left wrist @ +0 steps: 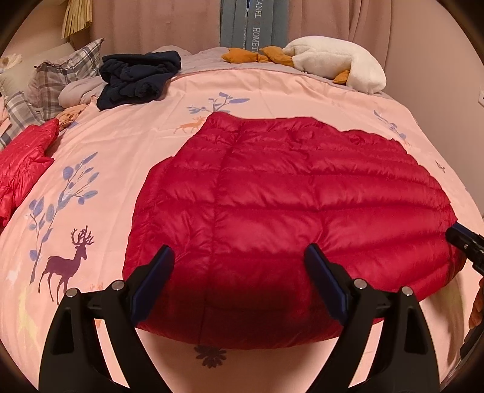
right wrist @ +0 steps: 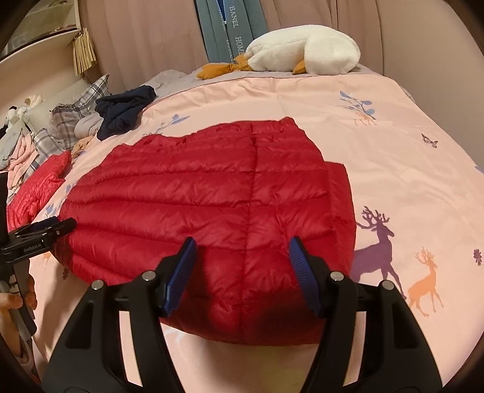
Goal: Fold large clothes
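Note:
A red quilted down jacket (left wrist: 287,205) lies folded flat on the pink bedspread (left wrist: 121,157); it also shows in the right wrist view (right wrist: 196,193). My left gripper (left wrist: 239,257) is open, hovering above the jacket's near left part, holding nothing. My right gripper (right wrist: 240,251) is open above the jacket's near right part, holding nothing. The right gripper's tip shows at the right edge of the left wrist view (left wrist: 466,241). The left gripper shows at the left edge of the right wrist view (right wrist: 42,232).
A second red down jacket (left wrist: 21,163) lies at the left. A dark navy garment (left wrist: 139,78) is crumpled at the back left by plaid pillows (left wrist: 60,75). A white plush goose (left wrist: 335,60) lies at the far edge. Curtains (left wrist: 151,24) hang behind.

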Demonstrator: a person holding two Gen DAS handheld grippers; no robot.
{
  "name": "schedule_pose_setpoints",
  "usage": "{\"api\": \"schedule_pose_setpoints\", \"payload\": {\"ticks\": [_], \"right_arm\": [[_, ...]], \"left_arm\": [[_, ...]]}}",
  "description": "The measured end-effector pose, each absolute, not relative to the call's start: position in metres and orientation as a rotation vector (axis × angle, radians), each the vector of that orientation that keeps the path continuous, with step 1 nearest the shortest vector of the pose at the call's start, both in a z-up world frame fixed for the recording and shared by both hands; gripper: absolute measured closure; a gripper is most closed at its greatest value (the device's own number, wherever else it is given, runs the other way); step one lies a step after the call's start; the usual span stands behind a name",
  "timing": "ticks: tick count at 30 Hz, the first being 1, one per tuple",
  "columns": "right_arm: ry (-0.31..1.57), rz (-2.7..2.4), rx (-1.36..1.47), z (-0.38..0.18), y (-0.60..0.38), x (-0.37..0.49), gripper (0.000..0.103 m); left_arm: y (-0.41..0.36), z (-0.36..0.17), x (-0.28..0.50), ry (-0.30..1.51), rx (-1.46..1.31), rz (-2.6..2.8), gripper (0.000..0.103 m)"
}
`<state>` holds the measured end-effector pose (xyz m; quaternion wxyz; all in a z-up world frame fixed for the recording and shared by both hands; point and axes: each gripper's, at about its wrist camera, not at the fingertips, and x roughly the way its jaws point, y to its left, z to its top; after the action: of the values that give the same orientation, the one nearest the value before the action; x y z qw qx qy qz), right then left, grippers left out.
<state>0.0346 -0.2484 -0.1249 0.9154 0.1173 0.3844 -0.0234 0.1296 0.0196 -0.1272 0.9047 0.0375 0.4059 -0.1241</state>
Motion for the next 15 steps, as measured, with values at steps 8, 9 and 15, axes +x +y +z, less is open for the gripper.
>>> {"api": "schedule_pose_setpoints", "payload": {"ticks": [8,9,15], "right_arm": [[0.804,-0.055,0.258,-0.131,-0.251,0.037,0.038],[0.799,-0.054,0.266,-0.130,-0.252,0.035,0.038],[0.764,-0.079,0.292,-0.123,-0.263,0.021,0.038]], "left_arm": [[0.021,-0.130,0.131,0.841,0.079,-0.254,0.013],[0.022,-0.129,0.130,0.841,0.080,-0.253,0.013],[0.028,-0.126,0.129,0.834,0.078,-0.240,0.014]]}}
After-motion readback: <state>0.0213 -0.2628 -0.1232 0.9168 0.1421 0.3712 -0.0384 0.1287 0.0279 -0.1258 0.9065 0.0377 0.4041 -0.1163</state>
